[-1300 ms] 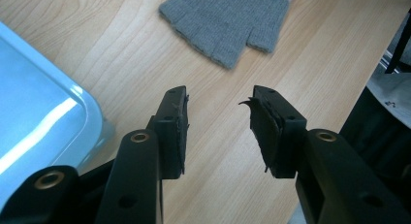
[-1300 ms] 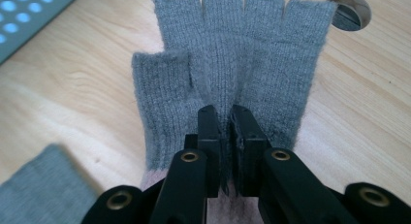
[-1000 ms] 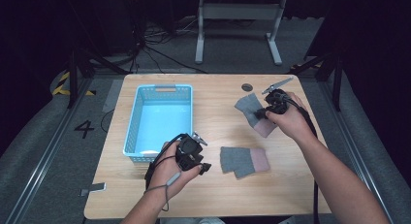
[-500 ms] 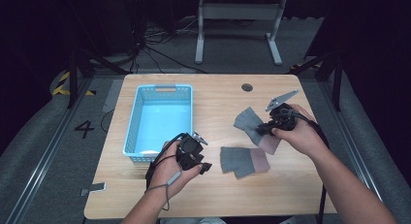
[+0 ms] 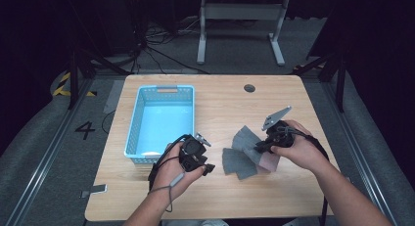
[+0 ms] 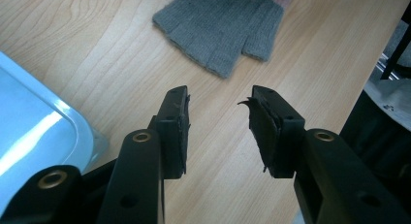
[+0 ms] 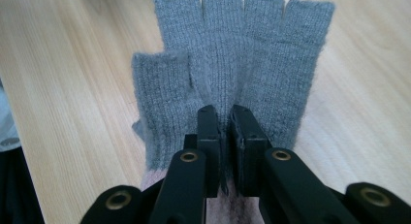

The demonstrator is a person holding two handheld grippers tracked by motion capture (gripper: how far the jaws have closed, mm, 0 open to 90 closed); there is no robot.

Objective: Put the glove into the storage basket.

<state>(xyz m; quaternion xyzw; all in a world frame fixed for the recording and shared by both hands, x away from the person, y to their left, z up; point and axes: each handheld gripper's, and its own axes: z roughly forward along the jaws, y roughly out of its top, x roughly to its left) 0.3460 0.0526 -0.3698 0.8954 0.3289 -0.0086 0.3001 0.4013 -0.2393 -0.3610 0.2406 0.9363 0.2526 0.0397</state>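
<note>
Two grey fingerless gloves with pink cuffs are in play. One glove (image 5: 234, 163) lies flat on the wooden table (image 5: 220, 103); it also appears as the glove (image 6: 220, 25) beyond my left gripper's jaws. My right gripper (image 5: 258, 147) is shut on the second glove (image 5: 243, 139), which hangs partly over the flat one. In the right gripper view the held glove (image 7: 232, 64) spreads its finger stubs past the right gripper (image 7: 227, 118). My left gripper (image 5: 207, 166) rests left of the flat glove; the left gripper (image 6: 219, 100) stands open with nothing between its pads.
A light blue plastic basket (image 5: 135, 119) stands on the left half of the table, its corner (image 6: 43, 132) beside my left gripper. A round cable hole (image 5: 249, 88) sits near the far edge. Dark floor surrounds the table.
My right gripper has carried its glove from the far right of the table toward the near middle and lower, bringing it over the flat glove. The left gripper has stayed put.
</note>
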